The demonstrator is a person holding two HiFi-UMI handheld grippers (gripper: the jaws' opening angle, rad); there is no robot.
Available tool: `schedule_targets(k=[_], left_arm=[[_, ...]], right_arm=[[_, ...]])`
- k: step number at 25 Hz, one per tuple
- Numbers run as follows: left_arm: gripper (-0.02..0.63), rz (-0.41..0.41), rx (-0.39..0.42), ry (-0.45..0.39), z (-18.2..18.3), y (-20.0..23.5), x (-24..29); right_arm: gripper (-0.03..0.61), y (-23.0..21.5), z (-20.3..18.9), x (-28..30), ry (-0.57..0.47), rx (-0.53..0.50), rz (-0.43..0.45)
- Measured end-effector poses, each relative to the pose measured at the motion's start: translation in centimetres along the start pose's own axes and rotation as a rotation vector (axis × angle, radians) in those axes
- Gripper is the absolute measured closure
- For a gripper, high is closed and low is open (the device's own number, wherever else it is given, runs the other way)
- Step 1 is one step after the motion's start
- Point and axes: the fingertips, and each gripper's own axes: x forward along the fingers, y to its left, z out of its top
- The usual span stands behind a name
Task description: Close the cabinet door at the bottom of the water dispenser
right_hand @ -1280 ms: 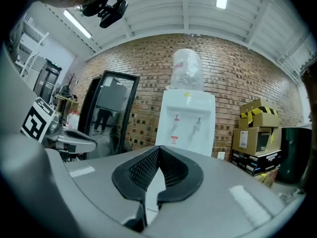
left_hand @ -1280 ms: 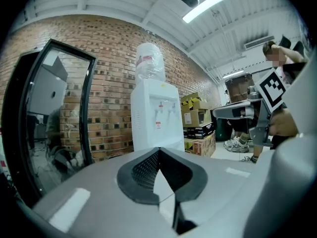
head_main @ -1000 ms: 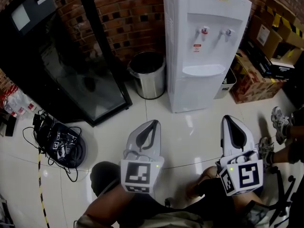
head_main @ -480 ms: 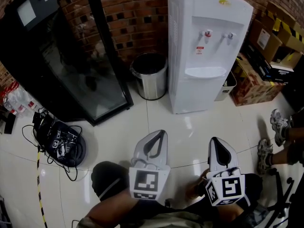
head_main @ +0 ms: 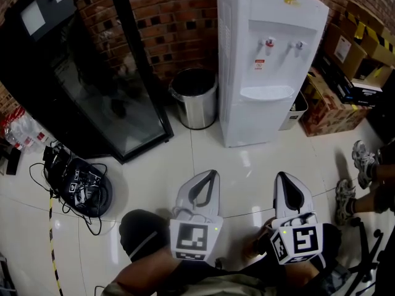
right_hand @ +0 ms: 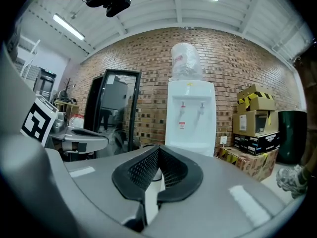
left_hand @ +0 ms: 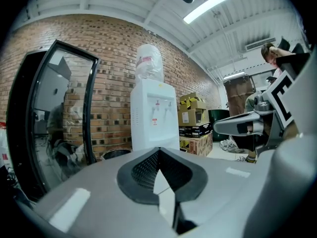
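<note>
The white water dispenser (head_main: 265,54) stands against the brick wall, with two taps above a drip shelf. Its bottom cabinet door (head_main: 256,121) lies flush with the body. Both grippers hang low over the tiled floor, well short of the dispenser and pointing toward it. My left gripper (head_main: 210,174) is shut and empty, as is my right gripper (head_main: 283,176). In the left gripper view, the left gripper (left_hand: 158,150) has the dispenser (left_hand: 153,120) straight ahead. The right gripper view shows the right gripper (right_hand: 158,148) with the dispenser (right_hand: 190,120) just right of its tip.
A steel waste bin (head_main: 193,97) sits left of the dispenser, beside a tall black glass-door fridge (head_main: 92,85). Cardboard boxes (head_main: 336,100) are stacked to the right. A tangle of cables (head_main: 77,187) lies on the floor at left. A person's shoes (head_main: 361,159) are at the right edge.
The right gripper has come down and shifted left, closer to the left gripper. The left gripper has edged slightly right. Both stay shut.
</note>
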Motion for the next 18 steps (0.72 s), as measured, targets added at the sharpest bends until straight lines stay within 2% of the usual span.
schedule_targets(k=[18], left_arm=[[0.614, -0.01, -0.011, -0.005, 0.1, -0.3, 0.28]], right_arm=[[0.58, -0.14, -0.62, 0.75, 0.016, -0.001, -0.001]])
